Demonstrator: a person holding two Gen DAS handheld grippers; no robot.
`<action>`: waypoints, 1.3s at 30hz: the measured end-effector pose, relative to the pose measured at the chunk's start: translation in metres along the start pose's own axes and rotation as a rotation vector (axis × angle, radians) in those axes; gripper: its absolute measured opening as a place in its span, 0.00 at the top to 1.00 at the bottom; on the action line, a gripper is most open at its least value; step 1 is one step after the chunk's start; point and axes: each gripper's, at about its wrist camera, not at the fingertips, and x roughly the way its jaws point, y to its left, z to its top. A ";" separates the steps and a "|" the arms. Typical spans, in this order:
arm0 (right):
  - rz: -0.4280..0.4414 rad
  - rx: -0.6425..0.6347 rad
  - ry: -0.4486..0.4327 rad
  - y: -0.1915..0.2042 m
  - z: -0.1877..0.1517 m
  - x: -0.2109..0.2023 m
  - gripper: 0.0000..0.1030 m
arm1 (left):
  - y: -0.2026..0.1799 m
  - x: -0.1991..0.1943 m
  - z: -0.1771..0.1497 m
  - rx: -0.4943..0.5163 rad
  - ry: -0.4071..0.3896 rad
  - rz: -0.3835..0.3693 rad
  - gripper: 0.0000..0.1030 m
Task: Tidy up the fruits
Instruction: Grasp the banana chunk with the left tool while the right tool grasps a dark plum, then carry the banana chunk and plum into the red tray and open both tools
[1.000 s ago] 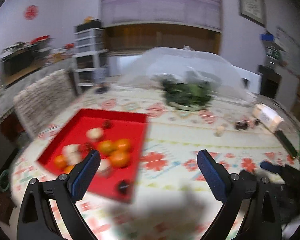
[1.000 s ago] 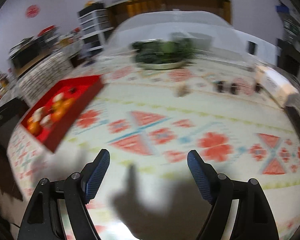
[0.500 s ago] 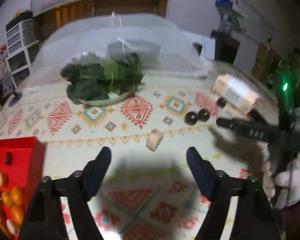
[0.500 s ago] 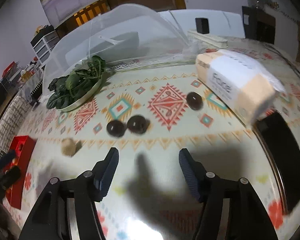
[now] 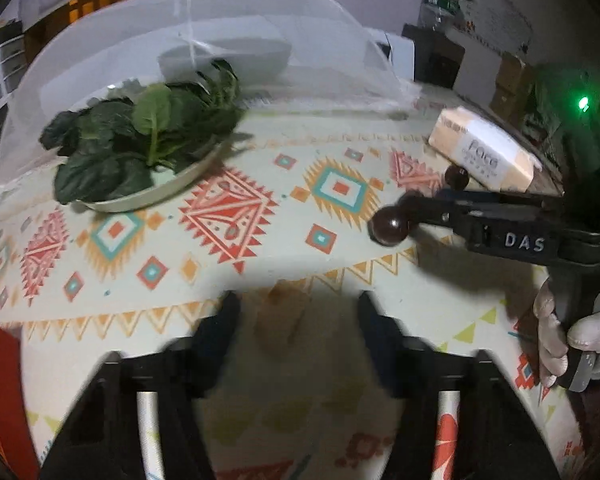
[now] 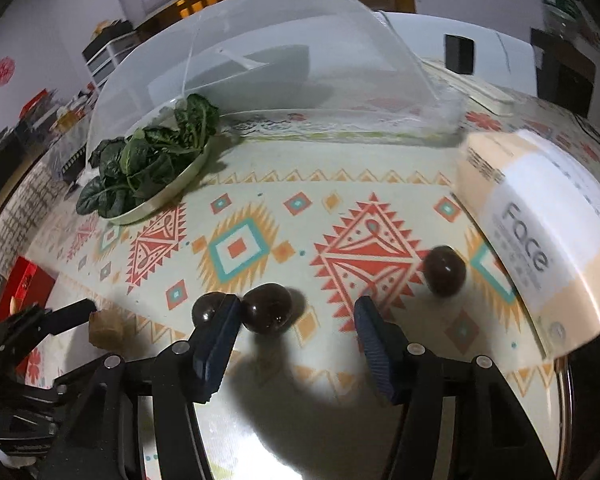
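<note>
With both claws open and holding nothing, no loose fruit is picked yet. Right claw (image 6: 296,320) straddles a dark fruit (image 6: 267,307) on the worktop (image 6: 340,184), which sits against its left finger; a second dark fruit (image 6: 206,309) lies just outside that finger. Left claw (image 5: 296,320) hovers at a tan chunk (image 6: 105,329), blurred between its fingers. Third dark fruit (image 6: 444,270) rests farther right, beside the tissue pack (image 6: 548,240). Red tray (image 6: 20,290) sits well apart at far left, its contents too small to tell. Greens plate (image 6: 156,200) and mesh cover (image 6: 284,60) sit beyond. Judged: early-to-mid; four pieces left to collect.
</note>
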 end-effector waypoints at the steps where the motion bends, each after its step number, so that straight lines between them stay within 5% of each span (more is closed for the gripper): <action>1: 0.006 -0.009 0.000 0.002 0.001 0.001 0.46 | -0.001 0.000 0.001 0.008 -0.004 0.010 0.74; 3: 0.011 -0.017 -0.003 0.004 0.002 0.001 0.51 | 0.000 0.001 0.002 0.006 0.000 0.009 0.84; 7: 0.034 -0.034 -0.005 0.012 0.004 0.003 0.72 | 0.000 -0.002 -0.001 0.002 -0.003 0.021 0.84; 22: 0.064 0.022 -0.051 0.031 -0.012 -0.055 0.73 | 0.021 -0.098 -0.037 -0.128 -0.127 -0.013 0.84; 39: 0.279 -0.206 -0.034 0.220 -0.051 -0.082 0.73 | 0.135 -0.205 -0.133 -0.395 -0.242 0.126 0.84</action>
